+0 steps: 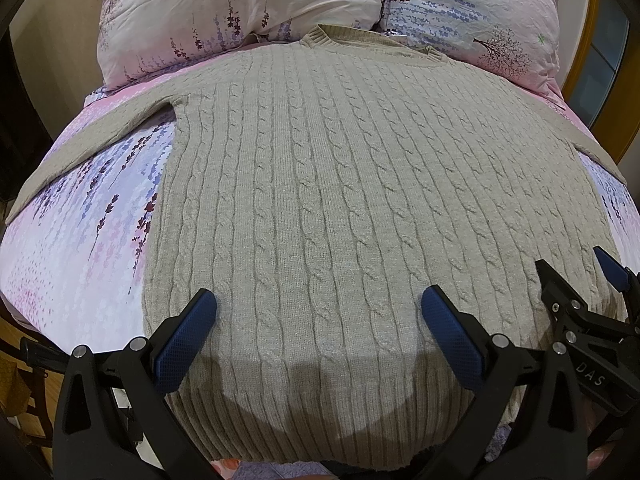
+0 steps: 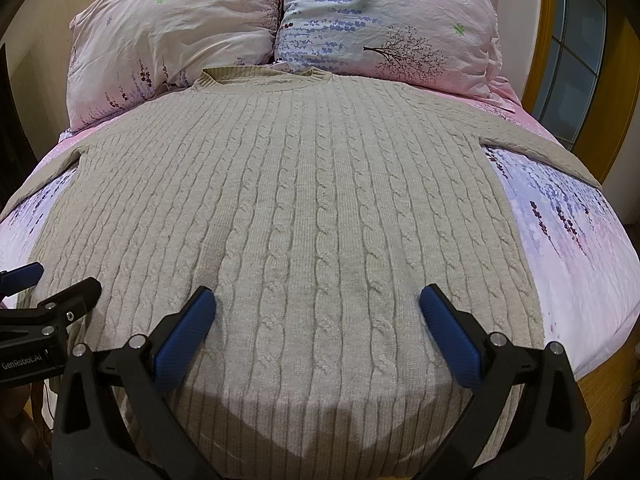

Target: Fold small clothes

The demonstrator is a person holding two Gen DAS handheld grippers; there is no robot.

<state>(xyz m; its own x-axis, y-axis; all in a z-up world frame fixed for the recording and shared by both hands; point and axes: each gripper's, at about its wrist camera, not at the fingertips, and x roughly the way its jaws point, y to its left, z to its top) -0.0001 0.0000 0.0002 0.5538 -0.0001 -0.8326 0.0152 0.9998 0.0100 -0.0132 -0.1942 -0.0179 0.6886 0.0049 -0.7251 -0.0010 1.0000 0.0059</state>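
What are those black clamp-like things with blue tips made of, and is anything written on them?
Each gripper, left and right, is a black plastic frame with silver rivets at its joints and two fingers faced with blue textured pads. White lettering shows on their sides: "DAS" on the right one, "GenRobot.AI" on the left one. No cables or sleeves are visible.

Your two handheld grippers: black frames, blue pads.

Your left gripper (image 1: 319, 342) has black angular plastic arms pinned with round silver rivets, and its fingers (image 1: 185, 344) carry textured blue pads. Your right gripper (image 2: 318, 342) is built the same, black with blue-padded fingers (image 2: 450, 342). White lettering marks the bodies: "DAS" on the right one seen from the left camera, "GenRobot.AI" on the left one seen from the right camera.
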